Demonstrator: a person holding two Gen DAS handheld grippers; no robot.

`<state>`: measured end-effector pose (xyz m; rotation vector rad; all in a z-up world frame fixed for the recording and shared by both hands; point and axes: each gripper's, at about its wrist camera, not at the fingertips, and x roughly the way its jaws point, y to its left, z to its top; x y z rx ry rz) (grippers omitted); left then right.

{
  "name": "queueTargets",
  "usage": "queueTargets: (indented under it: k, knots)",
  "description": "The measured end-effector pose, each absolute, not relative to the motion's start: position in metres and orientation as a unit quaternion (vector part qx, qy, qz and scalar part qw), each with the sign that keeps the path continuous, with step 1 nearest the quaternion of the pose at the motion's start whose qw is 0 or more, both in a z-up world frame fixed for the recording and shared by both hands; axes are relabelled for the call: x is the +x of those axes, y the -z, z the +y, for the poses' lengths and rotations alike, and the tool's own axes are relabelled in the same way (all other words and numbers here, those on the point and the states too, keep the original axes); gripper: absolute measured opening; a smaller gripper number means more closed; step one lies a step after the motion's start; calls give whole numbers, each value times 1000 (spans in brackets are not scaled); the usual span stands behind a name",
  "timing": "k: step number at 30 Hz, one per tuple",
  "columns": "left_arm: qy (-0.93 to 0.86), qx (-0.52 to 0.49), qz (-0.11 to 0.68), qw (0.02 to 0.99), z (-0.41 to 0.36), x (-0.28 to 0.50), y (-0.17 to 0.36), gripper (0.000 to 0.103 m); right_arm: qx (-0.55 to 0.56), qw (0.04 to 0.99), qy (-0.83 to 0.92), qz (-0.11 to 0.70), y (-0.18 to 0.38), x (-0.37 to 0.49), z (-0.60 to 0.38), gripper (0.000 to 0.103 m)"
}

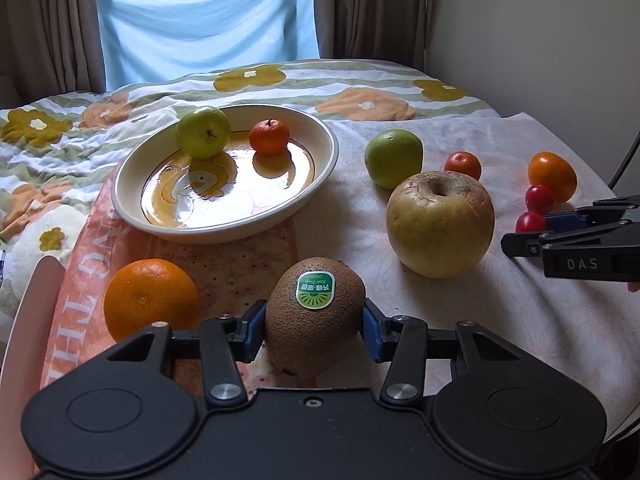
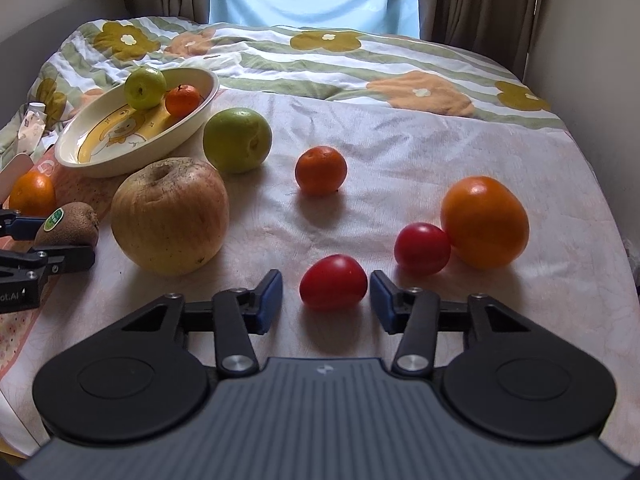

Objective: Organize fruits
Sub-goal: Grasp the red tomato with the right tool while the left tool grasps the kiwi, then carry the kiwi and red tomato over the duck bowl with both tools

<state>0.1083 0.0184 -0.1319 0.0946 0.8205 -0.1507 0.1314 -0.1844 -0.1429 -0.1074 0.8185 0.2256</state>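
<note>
While 1 apple, 1 mandarin in bowl: left hand-held gripper tight on kiwi, right hand-held gripper open around tomato.

1. floral quilt: white with green stripes, olive and orange flowers, rumpled, covers the far side of the surface.
2. pale cloth: thin, faint pattern, spread flat over the near part, overlaps the quilt edge.
3. orange printed mat: large white letters, at the left, part under the pale cloth.
4. light blue fabric: hangs over the window at the back.
5. brown curtains: either side of the blue fabric.
6. plain wall: on the right.
</note>
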Motion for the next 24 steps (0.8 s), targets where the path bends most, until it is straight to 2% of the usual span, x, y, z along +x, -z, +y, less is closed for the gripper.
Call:
queueTargets:
  k: [1, 13, 24]
  knots:
    - [73, 45, 397, 914, 18, 108, 131, 52, -56, 911, -106, 395, 143, 132, -184, 50]
    - [68, 24, 380, 922, 25, 93, 116, 52, -52, 911, -102, 396, 136, 130, -182, 50]
    - [50, -3, 356, 933, 31, 72, 81, 52, -51, 916, -118, 381, 100, 119, -175, 50]
